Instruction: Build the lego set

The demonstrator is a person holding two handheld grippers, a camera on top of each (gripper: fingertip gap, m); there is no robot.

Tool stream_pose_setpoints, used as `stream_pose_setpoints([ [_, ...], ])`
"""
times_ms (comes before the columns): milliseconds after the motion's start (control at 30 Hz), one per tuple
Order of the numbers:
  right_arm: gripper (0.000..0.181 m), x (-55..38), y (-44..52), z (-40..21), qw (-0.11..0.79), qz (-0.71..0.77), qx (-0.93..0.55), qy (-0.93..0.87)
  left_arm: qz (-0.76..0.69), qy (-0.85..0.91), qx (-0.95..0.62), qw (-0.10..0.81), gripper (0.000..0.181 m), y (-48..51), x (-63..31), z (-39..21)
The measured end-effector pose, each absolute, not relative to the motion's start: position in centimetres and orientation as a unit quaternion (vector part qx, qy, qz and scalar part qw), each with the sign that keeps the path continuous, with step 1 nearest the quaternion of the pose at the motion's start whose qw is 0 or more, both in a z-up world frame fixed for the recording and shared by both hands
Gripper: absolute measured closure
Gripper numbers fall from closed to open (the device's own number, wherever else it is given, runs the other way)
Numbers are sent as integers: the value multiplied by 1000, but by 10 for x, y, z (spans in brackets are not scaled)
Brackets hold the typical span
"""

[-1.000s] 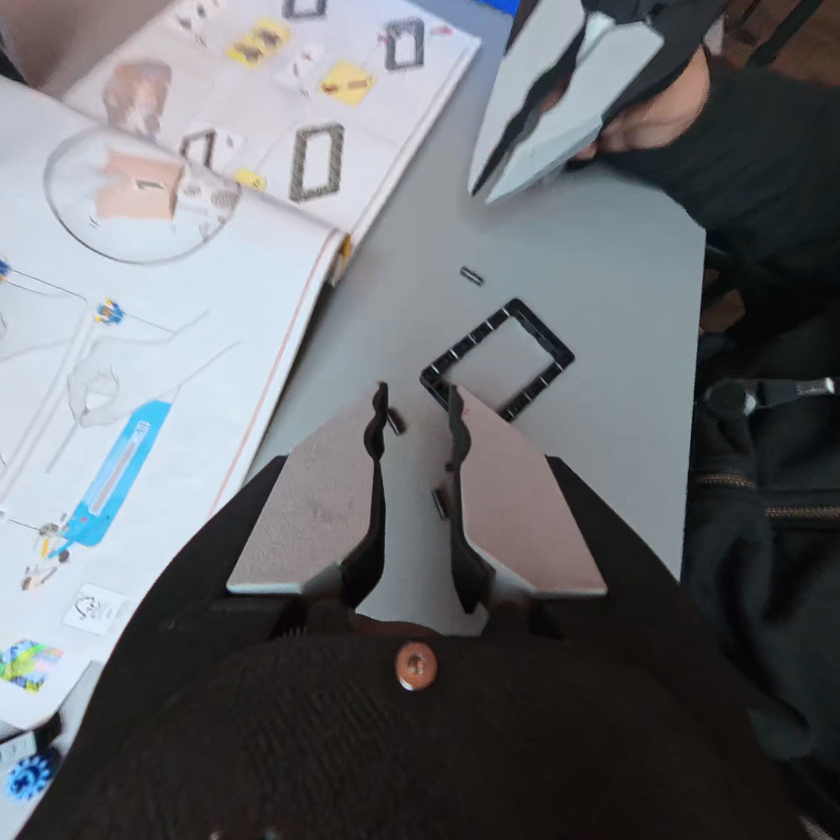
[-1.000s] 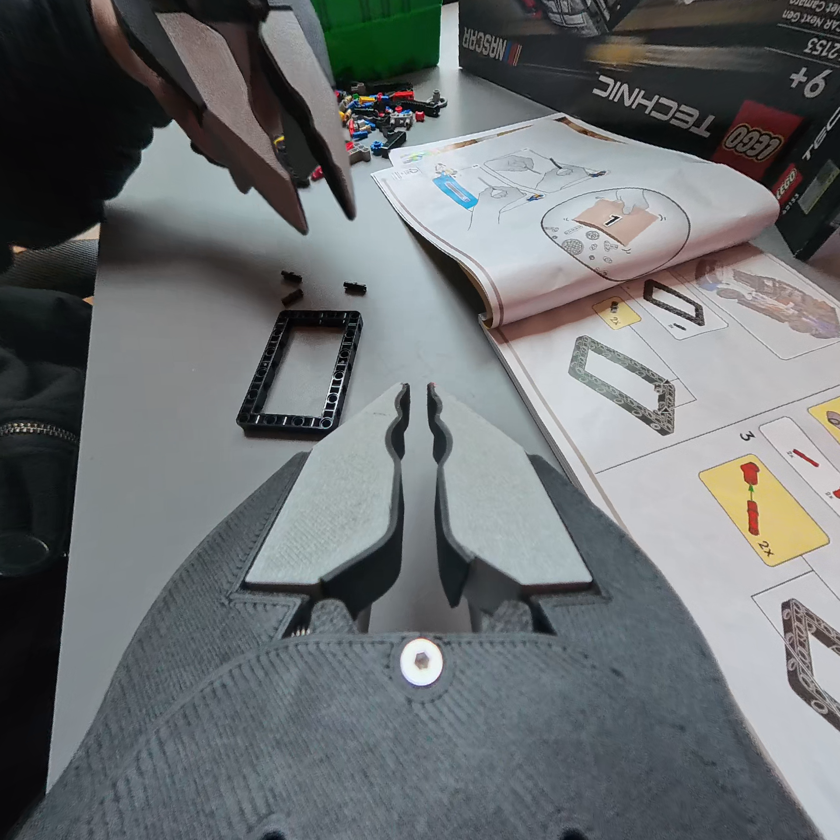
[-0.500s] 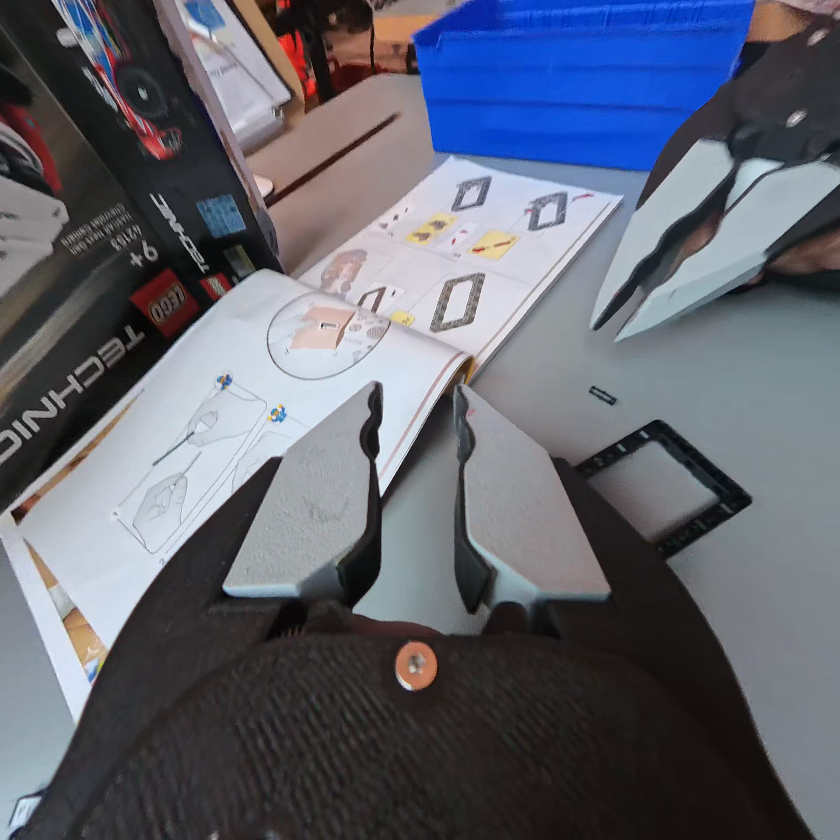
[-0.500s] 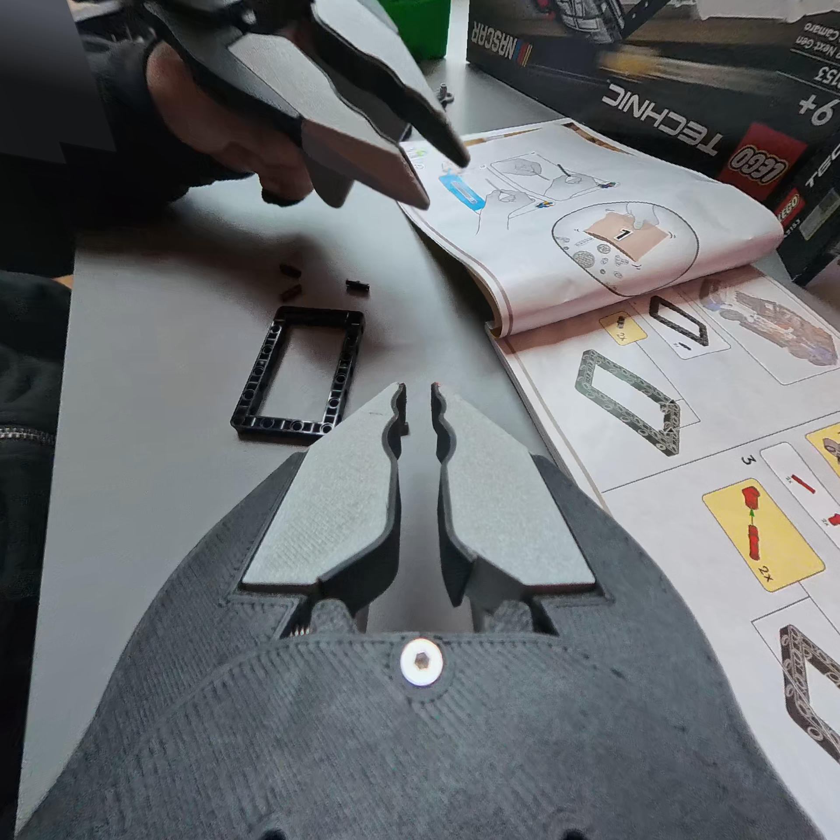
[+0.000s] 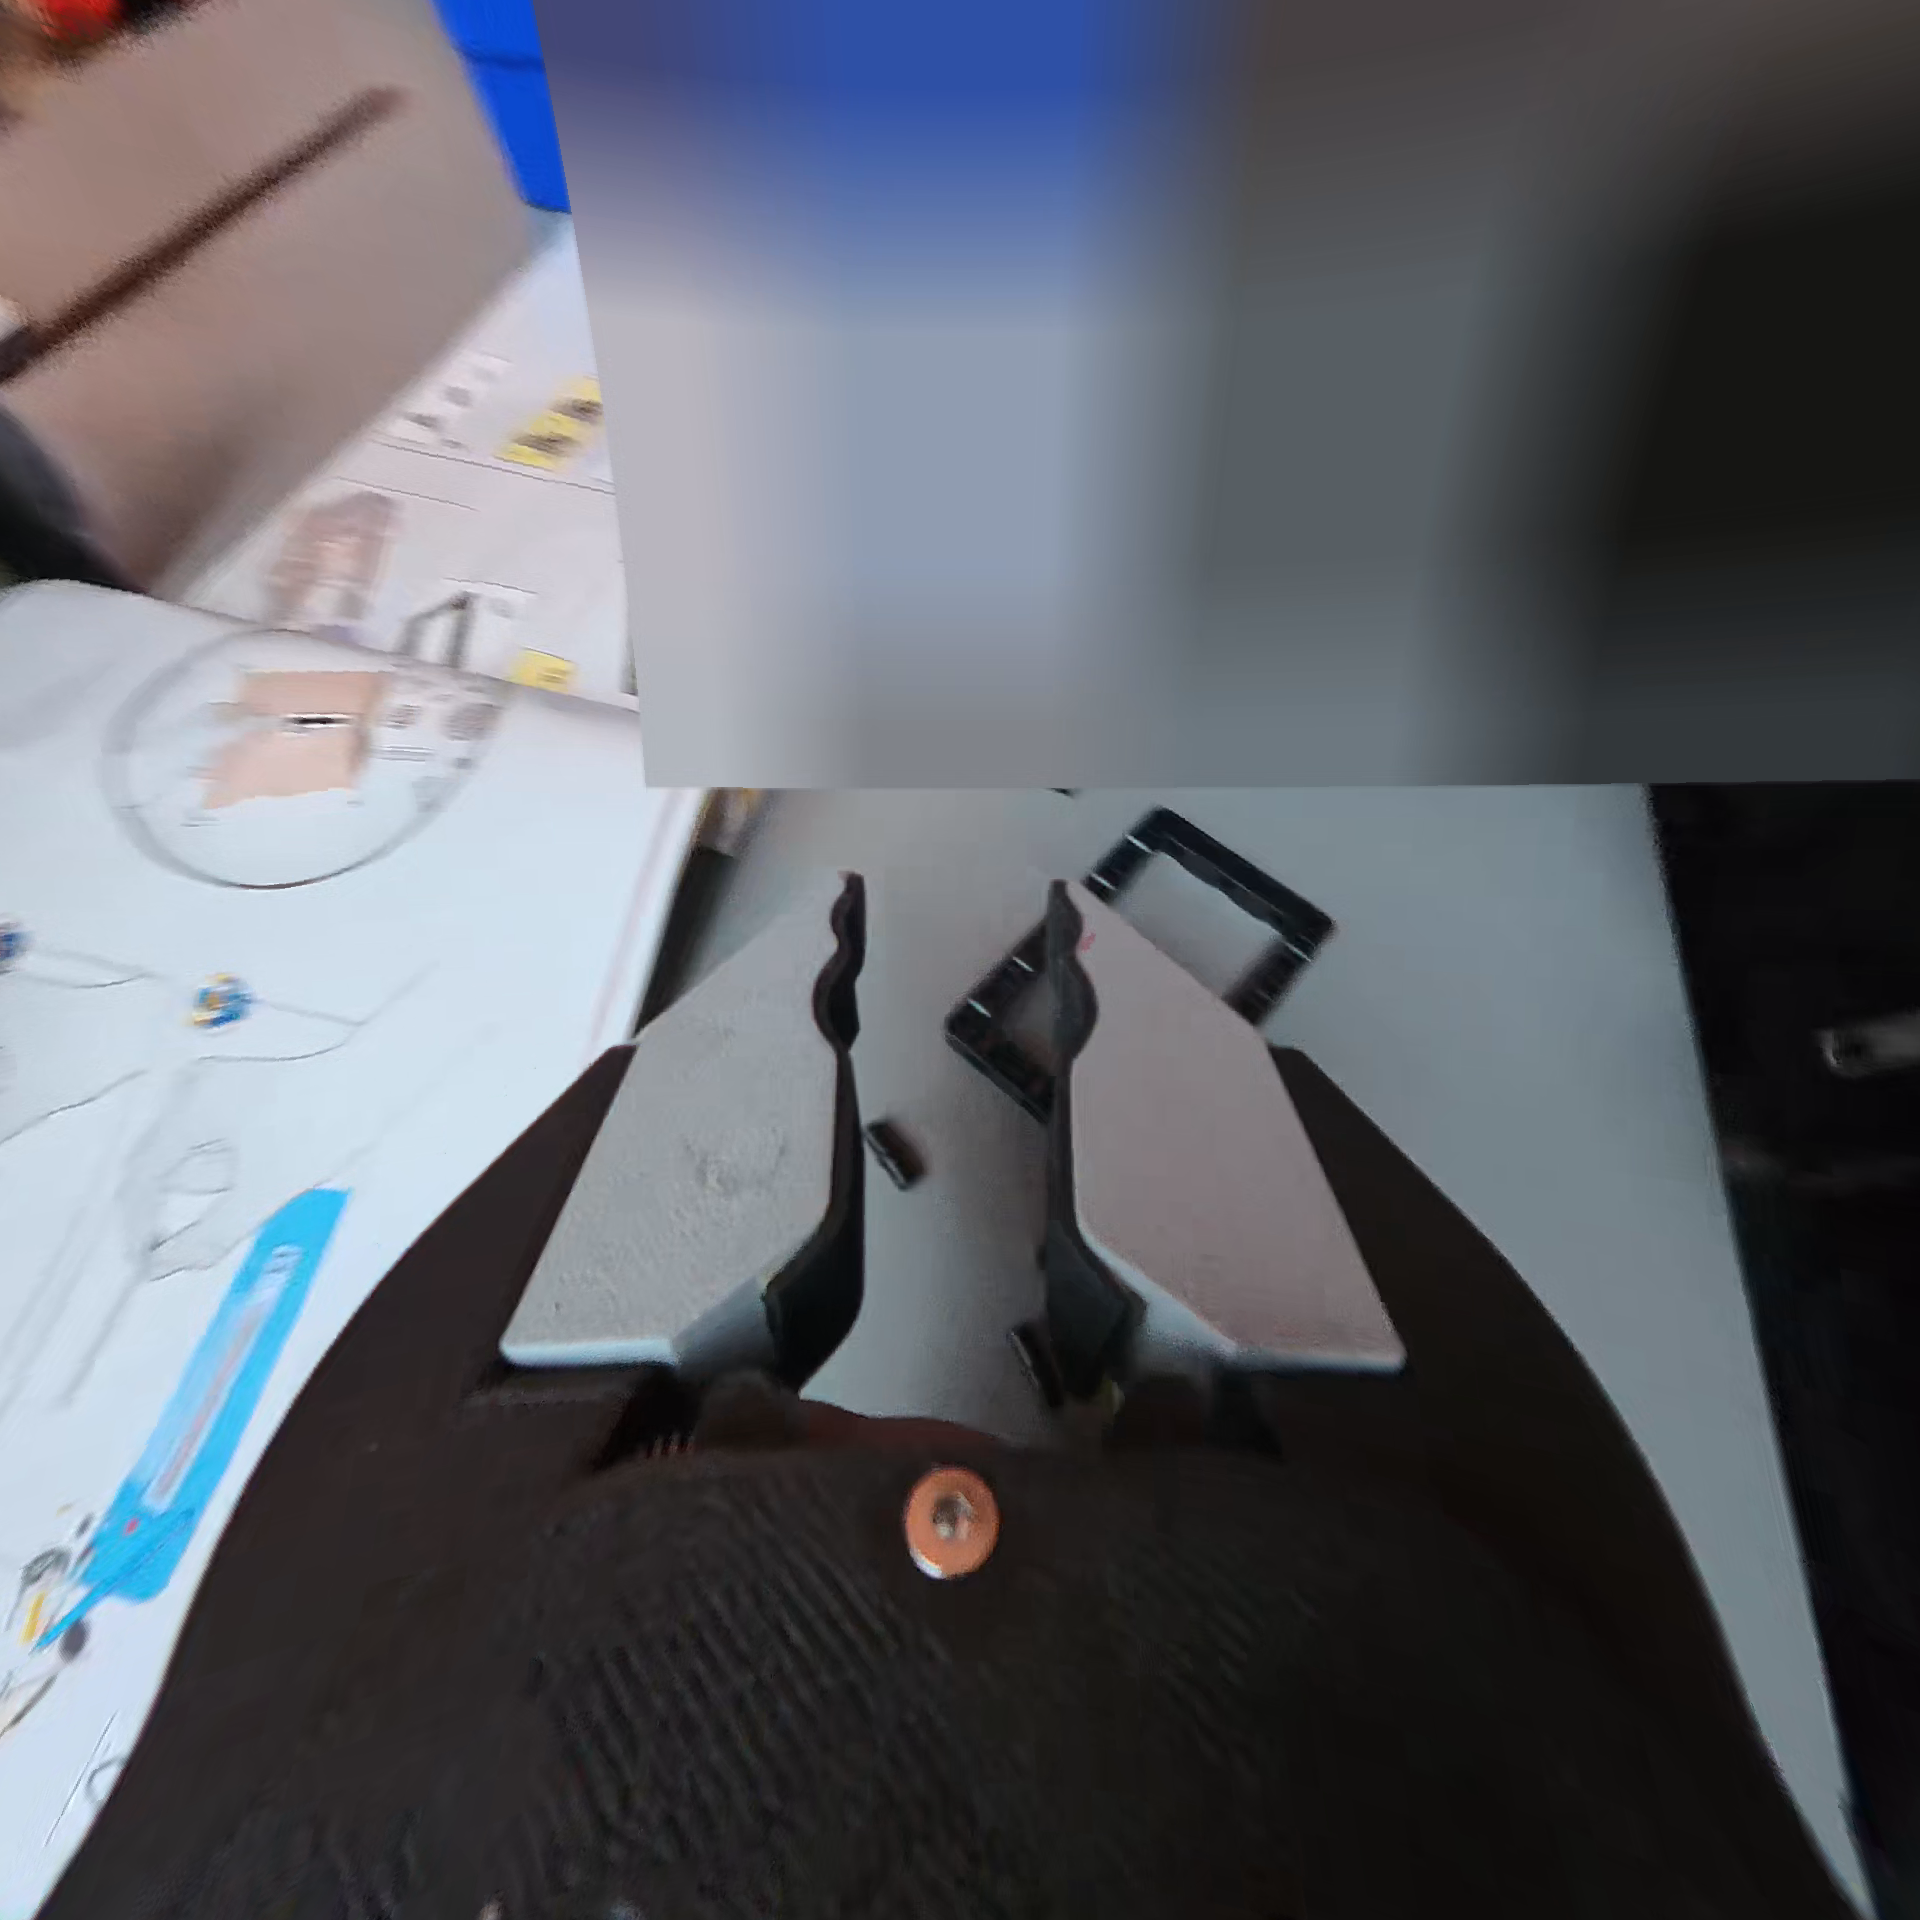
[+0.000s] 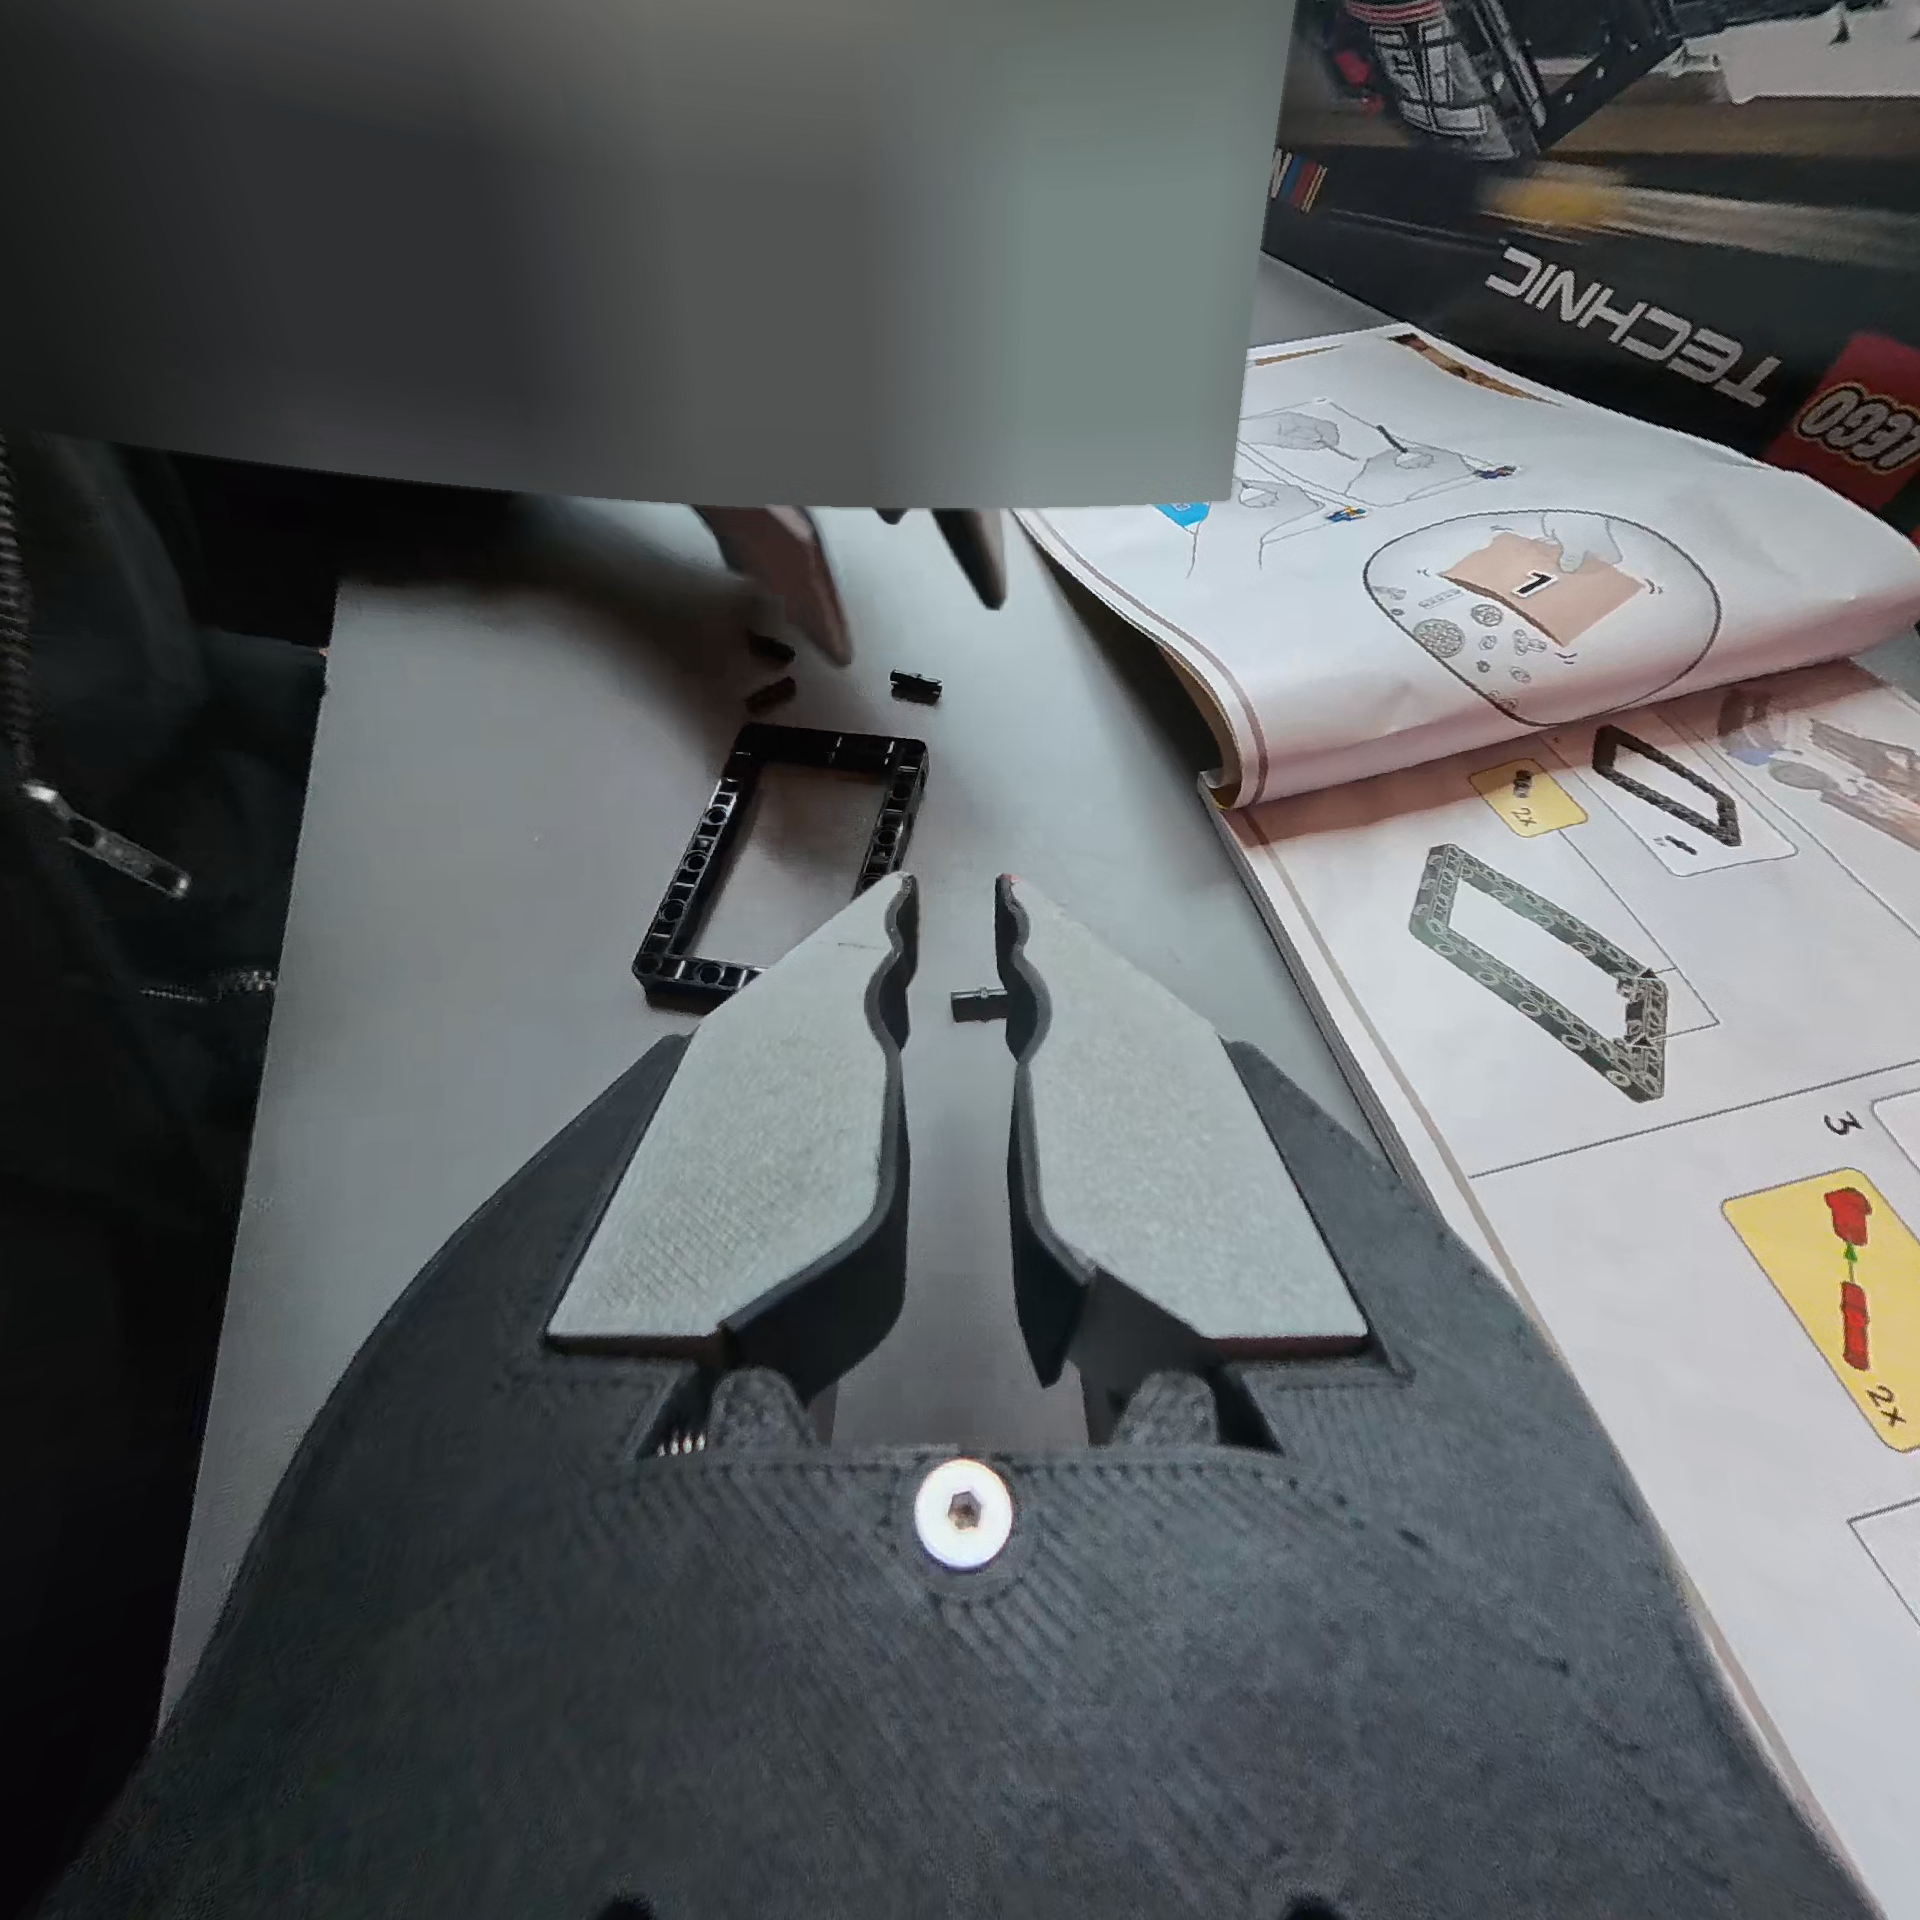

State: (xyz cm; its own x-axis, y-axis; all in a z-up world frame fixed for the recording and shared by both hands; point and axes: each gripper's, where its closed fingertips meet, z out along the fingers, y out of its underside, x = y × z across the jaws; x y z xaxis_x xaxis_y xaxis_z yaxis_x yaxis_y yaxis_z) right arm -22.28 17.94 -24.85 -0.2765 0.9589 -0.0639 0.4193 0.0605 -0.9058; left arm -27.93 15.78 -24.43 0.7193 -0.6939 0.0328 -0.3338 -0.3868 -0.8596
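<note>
Ahead-left of the right gripper point(image 6: 954, 894), whose fingers stand apart and empty, a black rectangular frame point(image 6: 792, 858) with holed sides lies flat. A small black pin point(image 6: 979, 1004) rests between those fingers. The left gripper point(image 5: 952, 902) gapes over another pin point(image 5: 896, 1151).

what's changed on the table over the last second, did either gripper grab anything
Neither has grabbed anything. The left gripper swung up toward the booklet, then came back down over the small black pins, jaws still open. The right gripper opened wider and now brackets a pin lying on the table. The black frame and instruction booklet stayed put.
</note>
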Motion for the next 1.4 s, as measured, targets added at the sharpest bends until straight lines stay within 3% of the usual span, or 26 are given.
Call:
stream_pose_setpoints([
  [167,166,-214,185,-256,297,422,-506,-691,-169,421,-784,423,120,125,-285,-258],
  [300,164,-201,185,-257,291,420,-467,-722,-189,459,-762,415,109,106,-280,-254],
  [433,153,-197,179,-269,214,425,-450,-756,-148,523,-754,370,96,108,-275,-262],
  [633,155,-217,187,-280,201,356,-403,-818,-138,546,-773,293,103,125,-273,-286],
  [800,154,-229,185,-292,172,348,-370,-844,-146,536,-780,288,124,123,-274,-293],
  [1000,176,-229,179,-296,177,363,-368,-838,-134,489,-805,307,124,118,-267,-293],
  [1400,175,-236,195,-296,233,329,-428,-809,-145,391,-855,306,122,122,-257,-296],
])
